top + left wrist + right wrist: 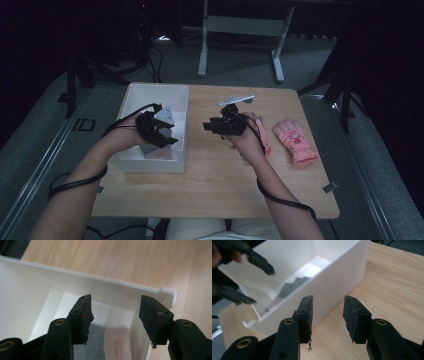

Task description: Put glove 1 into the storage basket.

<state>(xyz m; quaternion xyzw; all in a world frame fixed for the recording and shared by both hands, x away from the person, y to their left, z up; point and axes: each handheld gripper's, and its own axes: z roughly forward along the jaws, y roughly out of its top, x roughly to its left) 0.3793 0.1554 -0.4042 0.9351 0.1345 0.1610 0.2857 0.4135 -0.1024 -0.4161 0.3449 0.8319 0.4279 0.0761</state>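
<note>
We see the box (131, 165) on the desk (220, 190) near its left edge, with a glove (117, 345) lying inside at its near end. A second glove (295, 140) lies on the desk towards the right edge, well apart from the box.

left gripper (159, 129) over white box (131, 102) | right gripper (226, 122) above tabletop (215, 175) | pink glove (295, 141) at right

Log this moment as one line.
left tongs: open, over white box | right tongs: open, empty | pink glove: on table
</note>
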